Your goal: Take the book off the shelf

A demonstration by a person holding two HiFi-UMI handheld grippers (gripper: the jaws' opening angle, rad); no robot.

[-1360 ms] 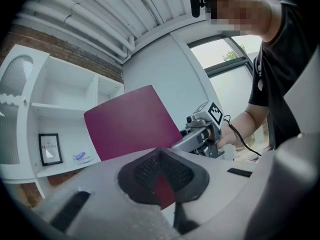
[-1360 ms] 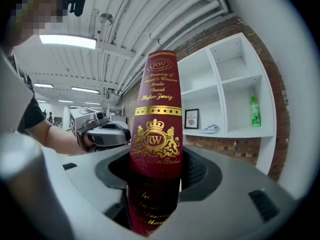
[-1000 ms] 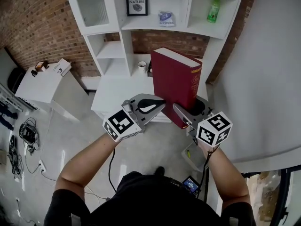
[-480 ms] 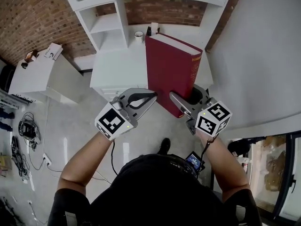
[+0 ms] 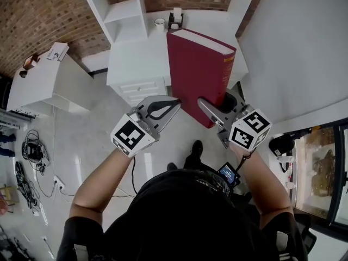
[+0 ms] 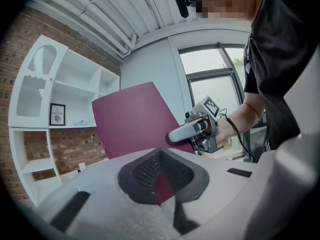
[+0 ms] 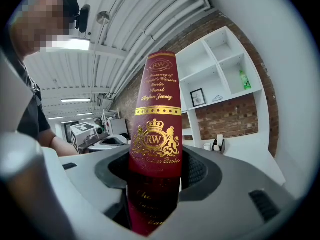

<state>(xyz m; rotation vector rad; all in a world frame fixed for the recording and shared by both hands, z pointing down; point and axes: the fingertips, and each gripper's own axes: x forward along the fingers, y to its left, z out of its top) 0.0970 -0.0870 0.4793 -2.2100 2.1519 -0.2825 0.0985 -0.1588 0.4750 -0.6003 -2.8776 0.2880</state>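
Right hand-held gripper (image 7: pixel 156 173) clamped on red book (image 7: pixel 155 99), gold "RW" crest on spine, left hand-held gripper (image 6: pixel 161 176) pinching its corner.

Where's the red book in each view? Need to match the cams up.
Head view: book upright at centre, spine to the right.
Left gripper view: book at centre, plain cover facing the camera, tilted.
Right gripper view: book at centre, gold-printed spine between the jaws.
Shared landmark: white shelf, at the top, on the left, on the right.
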